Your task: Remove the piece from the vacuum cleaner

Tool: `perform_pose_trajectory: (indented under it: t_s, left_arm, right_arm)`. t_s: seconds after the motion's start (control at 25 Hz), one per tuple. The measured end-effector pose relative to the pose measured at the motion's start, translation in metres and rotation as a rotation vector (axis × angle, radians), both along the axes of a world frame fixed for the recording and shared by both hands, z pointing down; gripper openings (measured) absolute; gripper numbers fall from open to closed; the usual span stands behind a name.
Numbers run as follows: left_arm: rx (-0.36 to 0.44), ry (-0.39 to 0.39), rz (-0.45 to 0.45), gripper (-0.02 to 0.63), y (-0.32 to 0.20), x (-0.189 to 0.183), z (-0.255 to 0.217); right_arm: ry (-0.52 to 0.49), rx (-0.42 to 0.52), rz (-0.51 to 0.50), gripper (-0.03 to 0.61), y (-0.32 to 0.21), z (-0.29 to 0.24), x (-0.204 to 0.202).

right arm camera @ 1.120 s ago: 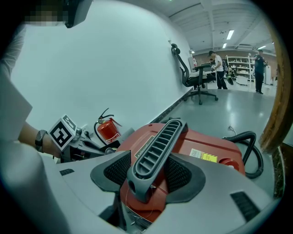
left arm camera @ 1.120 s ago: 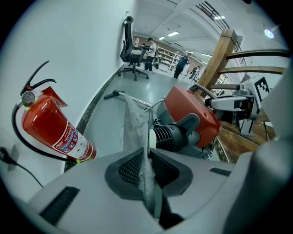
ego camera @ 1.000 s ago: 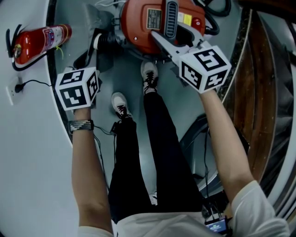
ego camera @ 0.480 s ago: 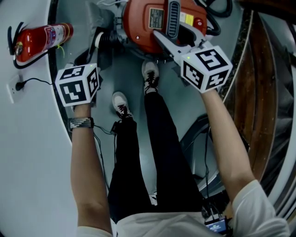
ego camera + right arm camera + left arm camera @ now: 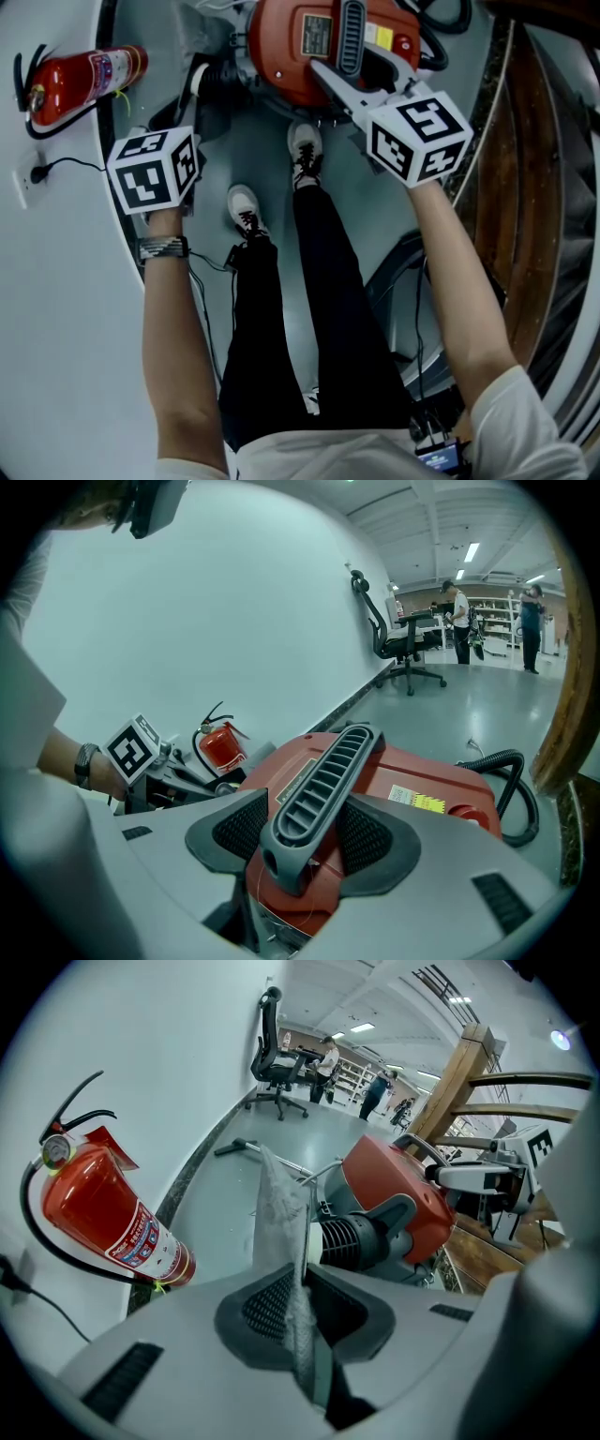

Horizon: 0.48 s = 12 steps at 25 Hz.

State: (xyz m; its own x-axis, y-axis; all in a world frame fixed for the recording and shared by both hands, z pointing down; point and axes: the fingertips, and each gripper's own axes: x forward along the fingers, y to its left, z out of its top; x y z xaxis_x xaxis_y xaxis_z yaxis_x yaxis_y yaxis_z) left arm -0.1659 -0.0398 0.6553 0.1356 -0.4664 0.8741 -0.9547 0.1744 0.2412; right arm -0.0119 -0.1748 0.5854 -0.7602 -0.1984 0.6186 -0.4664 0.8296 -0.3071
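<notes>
Head view: from above, facing steeply down; person's arms and legs near, floor far. Left gripper view: low, close behind grey cloth (image 5: 279, 1227), facing far; vacuum cleaner (image 5: 398, 1194) at right. Right gripper view: close over handle (image 5: 319, 789), facing far-left. All three share vacuum cleaner and fire extinguisher (image 5: 84, 80).

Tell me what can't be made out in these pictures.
Left gripper view: whether the thin grey fabric piece clamped in the left gripper is joined to the red vacuum cleaner; the piece itself covers that spot.
Head view: that gripper's jaws hide under its black-and-white marker cube.
Head view: the vacuum cleaner's top is cut off by the upper edge; its label print is too small to read.
</notes>
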Motion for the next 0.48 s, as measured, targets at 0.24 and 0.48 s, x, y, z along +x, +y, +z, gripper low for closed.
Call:
perform_pose_trajectory:
  t_s: [0.24,0.48]
  left_arm:
    - [-0.008,0.003,0.024,0.032,-0.0004,-0.0009,0.0009]
    - [-0.024,-0.015,0.047,0.033,-0.0001,-0.0007,0.0003]
  right_arm:
    - [-0.002,-0.001,0.001,0.235,-0.0001,0.0002,0.0002]
    - [-0.001,-0.002,0.0,0.235,-0.0002,-0.0001,0.0002]
